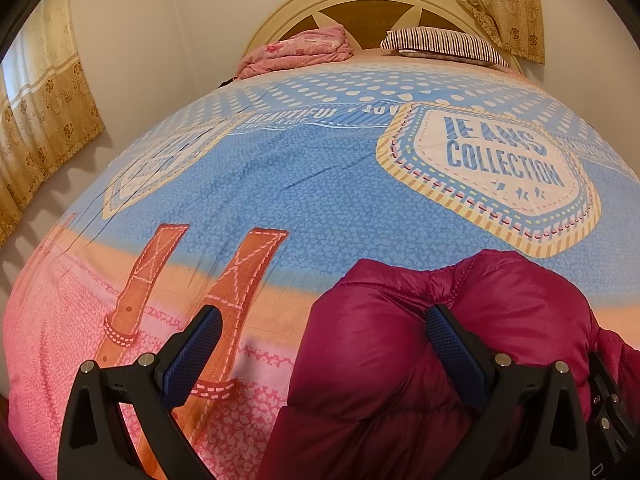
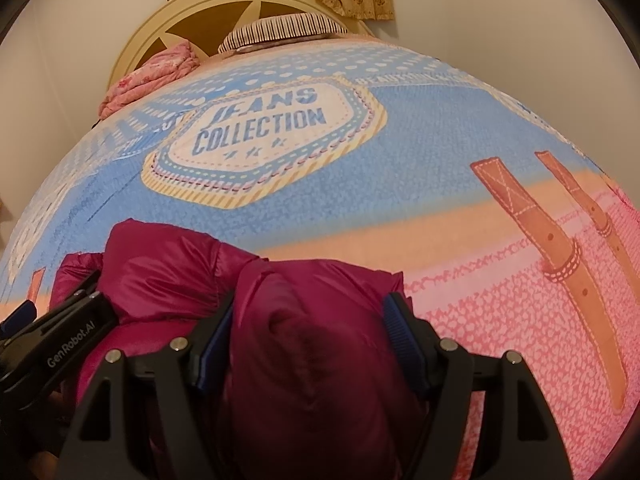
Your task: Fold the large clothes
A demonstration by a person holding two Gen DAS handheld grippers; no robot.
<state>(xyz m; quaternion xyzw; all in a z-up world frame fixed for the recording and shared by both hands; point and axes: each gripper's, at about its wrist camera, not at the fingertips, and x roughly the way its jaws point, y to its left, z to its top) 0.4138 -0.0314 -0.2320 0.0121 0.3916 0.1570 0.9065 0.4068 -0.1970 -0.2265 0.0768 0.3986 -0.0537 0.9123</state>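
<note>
A magenta puffer jacket point(image 1: 400, 344) lies bunched at the near edge of the bed. My left gripper point(image 1: 324, 328) is open; its right finger point(image 1: 452, 344) presses into the jacket's left part and its left finger point(image 1: 196, 348) hangs over the bedspread. In the right wrist view the jacket point(image 2: 312, 360) fills the space between the wide-spread fingers of my right gripper point(image 2: 310, 320), which is open. The left gripper's black body point(image 2: 60, 348) shows at the left of that view, beside the jacket.
The bed carries a blue and pink printed bedspread point(image 1: 320, 184). A crumpled pink blanket point(image 1: 296, 54) and a striped pillow point(image 1: 440, 44) lie by the cream headboard point(image 1: 360, 4). Patterned curtains point(image 1: 44, 120) hang on the left and behind.
</note>
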